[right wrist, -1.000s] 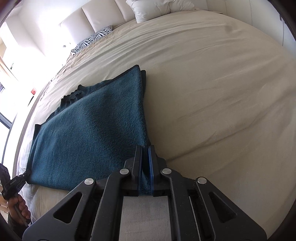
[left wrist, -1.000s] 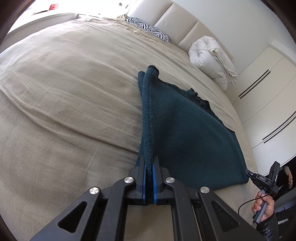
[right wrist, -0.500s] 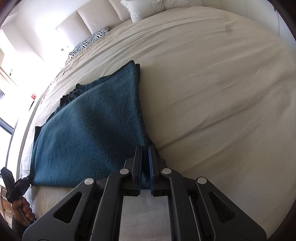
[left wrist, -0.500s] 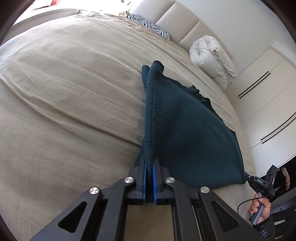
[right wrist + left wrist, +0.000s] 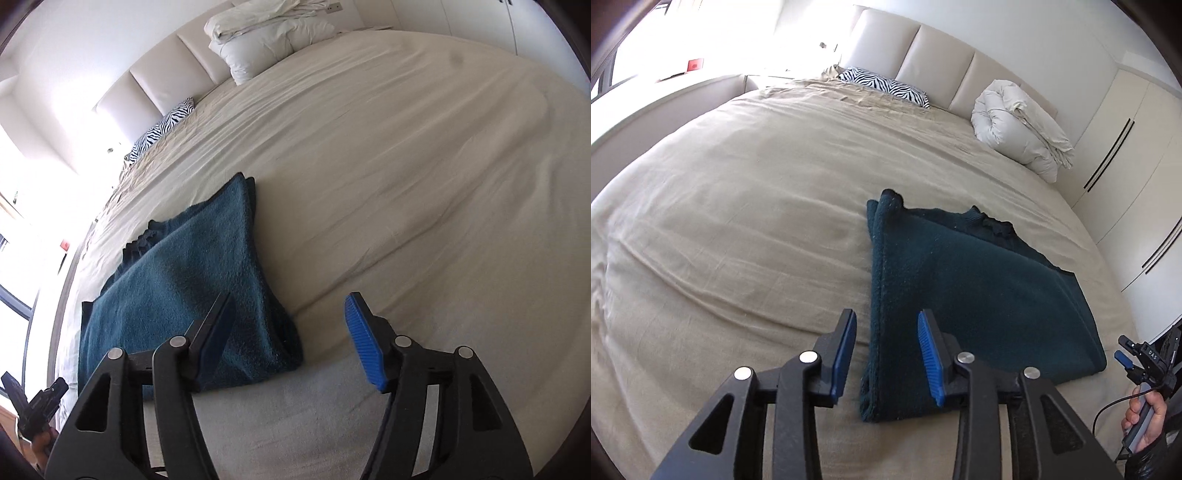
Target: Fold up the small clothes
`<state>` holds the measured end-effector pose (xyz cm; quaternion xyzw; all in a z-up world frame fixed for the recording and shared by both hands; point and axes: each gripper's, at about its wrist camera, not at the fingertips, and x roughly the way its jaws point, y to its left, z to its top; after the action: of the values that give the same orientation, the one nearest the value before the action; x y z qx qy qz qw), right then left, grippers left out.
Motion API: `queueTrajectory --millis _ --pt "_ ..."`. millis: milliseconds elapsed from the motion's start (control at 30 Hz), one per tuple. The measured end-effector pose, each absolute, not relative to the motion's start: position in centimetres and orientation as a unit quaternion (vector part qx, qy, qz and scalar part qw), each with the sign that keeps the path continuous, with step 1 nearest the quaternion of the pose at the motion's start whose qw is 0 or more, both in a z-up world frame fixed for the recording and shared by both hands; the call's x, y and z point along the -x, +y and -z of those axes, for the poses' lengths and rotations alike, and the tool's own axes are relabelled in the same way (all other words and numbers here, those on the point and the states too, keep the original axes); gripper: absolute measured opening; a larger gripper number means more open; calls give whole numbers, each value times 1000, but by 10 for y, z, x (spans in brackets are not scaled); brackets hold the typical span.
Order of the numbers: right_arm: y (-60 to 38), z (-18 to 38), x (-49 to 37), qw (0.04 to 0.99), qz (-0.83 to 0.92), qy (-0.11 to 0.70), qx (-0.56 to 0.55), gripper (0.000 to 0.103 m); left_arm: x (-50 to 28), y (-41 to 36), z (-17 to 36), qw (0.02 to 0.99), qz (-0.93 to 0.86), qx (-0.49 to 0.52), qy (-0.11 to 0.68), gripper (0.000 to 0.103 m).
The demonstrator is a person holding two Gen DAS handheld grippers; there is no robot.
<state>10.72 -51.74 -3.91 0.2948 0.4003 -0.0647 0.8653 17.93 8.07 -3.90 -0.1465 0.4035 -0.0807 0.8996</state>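
Now both tools [image 5: 886,350] [image 5: 291,332] have just spread off the folded teal garment [image 5: 979,295]; only left view shows the wardrobe [image 5: 1126,166]

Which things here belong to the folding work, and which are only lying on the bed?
Belong to the job:
- dark teal garment, folded flat on the bed cover
- left tongs, open
- right tongs, open

Just lying about:
- zebra-striped pillow
- rolled white duvet

Folded cloth [image 5: 979,291] on bed [image 5: 738,221]
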Motion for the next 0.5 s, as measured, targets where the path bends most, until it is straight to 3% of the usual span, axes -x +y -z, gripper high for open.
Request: queueTrajectory --millis 300,500 --pt "-417 8 -209 871 -109 406 -253 57 -288 -2 29 921 90 39 376 48" --pt "-357 39 -294 838 -178 433 -280 56 -340 9 87 902 43 27 428 48"
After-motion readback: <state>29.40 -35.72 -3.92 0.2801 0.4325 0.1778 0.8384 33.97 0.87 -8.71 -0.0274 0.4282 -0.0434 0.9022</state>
